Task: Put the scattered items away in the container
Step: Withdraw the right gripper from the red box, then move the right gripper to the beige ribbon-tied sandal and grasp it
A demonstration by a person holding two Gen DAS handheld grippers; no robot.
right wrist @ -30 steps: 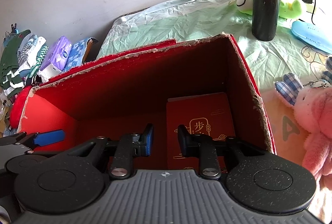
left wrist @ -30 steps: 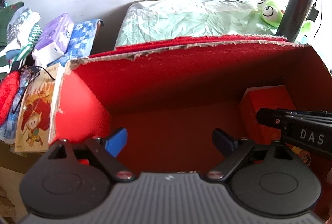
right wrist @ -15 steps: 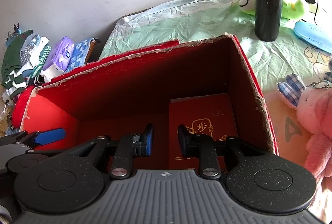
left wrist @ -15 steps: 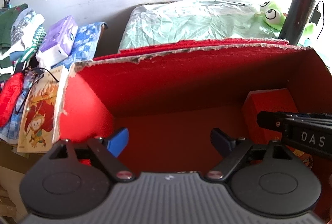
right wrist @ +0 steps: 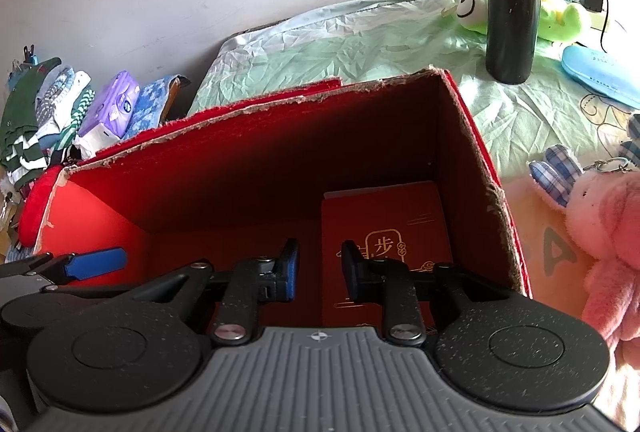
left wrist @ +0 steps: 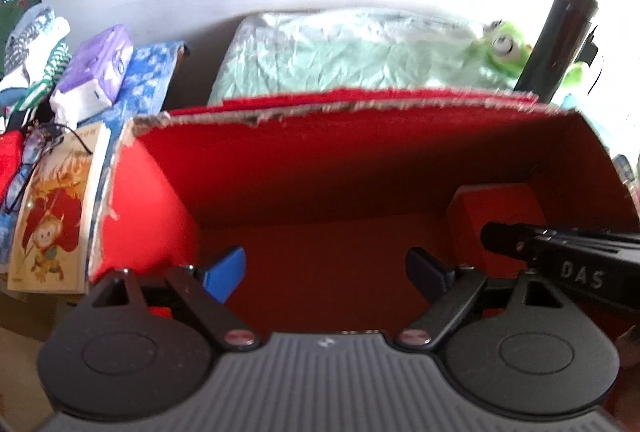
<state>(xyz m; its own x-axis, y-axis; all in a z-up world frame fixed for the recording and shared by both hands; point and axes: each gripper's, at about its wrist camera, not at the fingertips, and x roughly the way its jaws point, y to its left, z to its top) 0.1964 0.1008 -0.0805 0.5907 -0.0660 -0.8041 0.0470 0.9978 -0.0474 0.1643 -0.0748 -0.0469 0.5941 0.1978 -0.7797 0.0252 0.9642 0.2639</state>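
Little has changed since a second ago: the left gripper (left wrist: 326, 274) has shifted slightly and still gapes wide over the red box (right wrist: 256, 136), holding nothing. The right gripper (right wrist: 319, 264) hangs narrow and empty, its jaws having just closed a touch. A red booklet (right wrist: 394, 224) lies in the box's right far corner.

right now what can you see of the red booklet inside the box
The red booklet is a flat, dark red card-like cover with a gold framed character and gold swirls. It lies on the floor of the red box, in the right end against the right wall. The right gripper hangs above it, jaws narrowly apart, nothing between them.
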